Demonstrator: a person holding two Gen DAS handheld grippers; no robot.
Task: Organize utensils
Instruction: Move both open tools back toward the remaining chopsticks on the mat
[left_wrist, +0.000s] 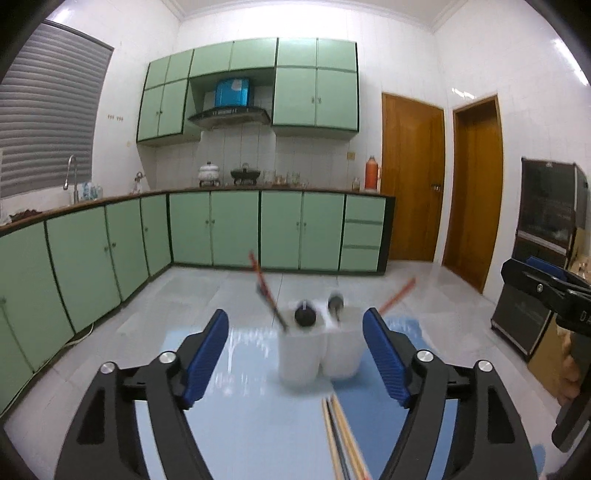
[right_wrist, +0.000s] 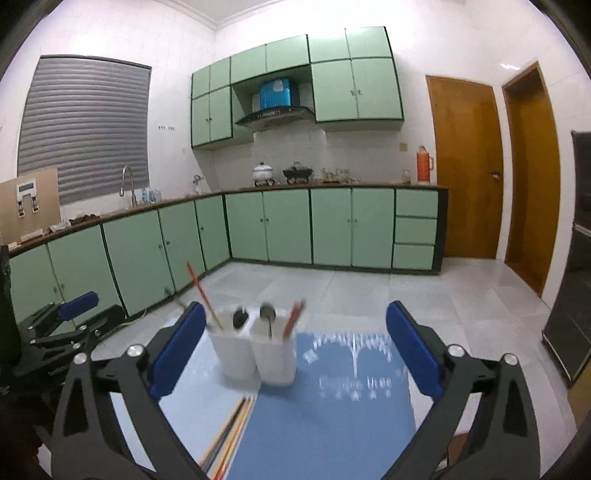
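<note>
Both tools are held with their jaws spread wide and nothing between them: the left gripper (left_wrist: 295, 358) and the right gripper (right_wrist: 295, 349) are each raised above the blue table (right_wrist: 332, 424), short of the utensils.

The loose chopsticks (right_wrist: 231, 428) are laid flat on the table in a tight bundle, just in front of the white two-compartment holder (right_wrist: 258, 354) and apart from it. Their long axis is run roughly from the near table edge towards the holder, leaning slightly to the right as it goes away in the right wrist view; in the left wrist view the same bundle (left_wrist: 341, 435) is seen slanting up and to the left, its far tips pointed at the holder (left_wrist: 319, 350).

The holder is already loaded. A red chopstick (right_wrist: 201, 295) and a dark-headed utensil (right_wrist: 240, 317) are stood in the left compartment, a metal-headed one (right_wrist: 267, 314) and further red sticks (right_wrist: 293, 319) in the right, all leaning outward. Motion blur is heavy around the holder, so exactly what those heads are cannot be said with confidence.

Several risks can be judged from here. The bundle is thin and flat on a glossy surface, so a pinch may take only some sticks and scatter the rest, or slide them off the near edge. The light, top-heavy holder could be tipped if it is clipped by a wide jaw or by a stick inserted at an angle.
</note>
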